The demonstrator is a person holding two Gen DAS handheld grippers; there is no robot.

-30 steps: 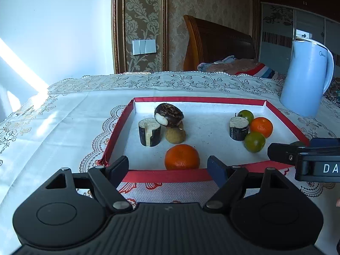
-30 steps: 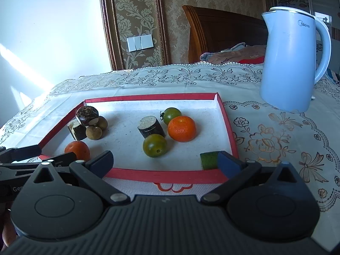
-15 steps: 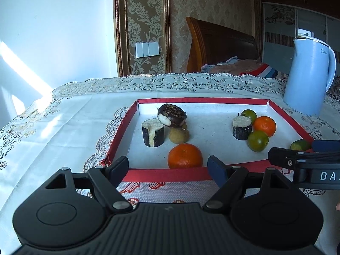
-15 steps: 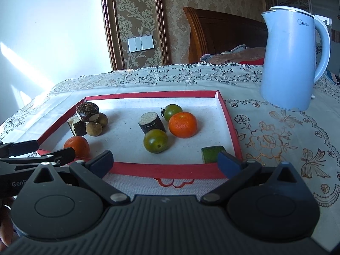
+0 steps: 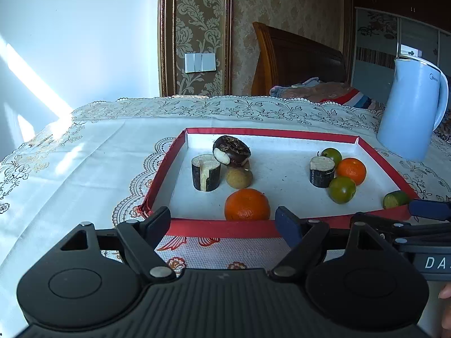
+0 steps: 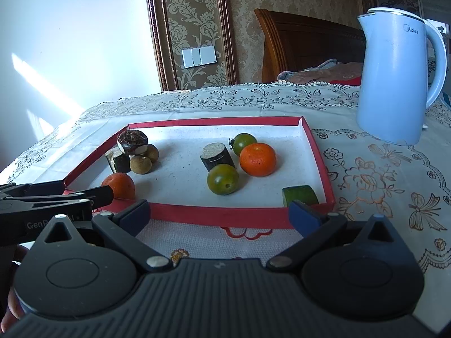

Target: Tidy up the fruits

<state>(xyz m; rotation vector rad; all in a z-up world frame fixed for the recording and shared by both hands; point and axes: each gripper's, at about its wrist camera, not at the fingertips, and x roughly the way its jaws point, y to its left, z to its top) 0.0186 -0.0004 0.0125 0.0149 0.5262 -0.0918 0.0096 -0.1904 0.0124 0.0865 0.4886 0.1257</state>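
fruit sorting, both wrist views. all the fruit lies inside the red-walled tray (image 5: 160, 174) on the lace-covered tabletop (image 5: 84, 152). it sits in two loose clusters. left cluster: a dark cut cylinder (image 5: 206, 172), a dark round piece (image 5: 231, 150) perched on top of brownish round fruits (image 5: 239, 178), and an orange (image 5: 247, 204) at the near wall, a little apart. right cluster: a second dark cylinder (image 6: 217, 156), two green fruits (image 6: 223, 179) (image 6: 244, 142) and a second orange (image 6: 257, 155), touching or nearly so. a cut green piece (image 6: 299, 195) lies alone in the near right corner.

progress: kinds are mixed in both clusters, with one orange and one cylinder on each side. the scene fits either a sorting still under way or a finished gathering into the tray; the pictures do not settle which.

the left gripper (image 5: 222, 219) and right gripper (image 6: 220, 211) both hover at the near wall, jaws spread wide and empty.

surroundings: a pale blue kettle (image 6: 400, 76) stands on the tabletop just beyond the tray's right side, close to a right-hand reach. the tray wall and the tightly packed clusters leave little room for the jaws.
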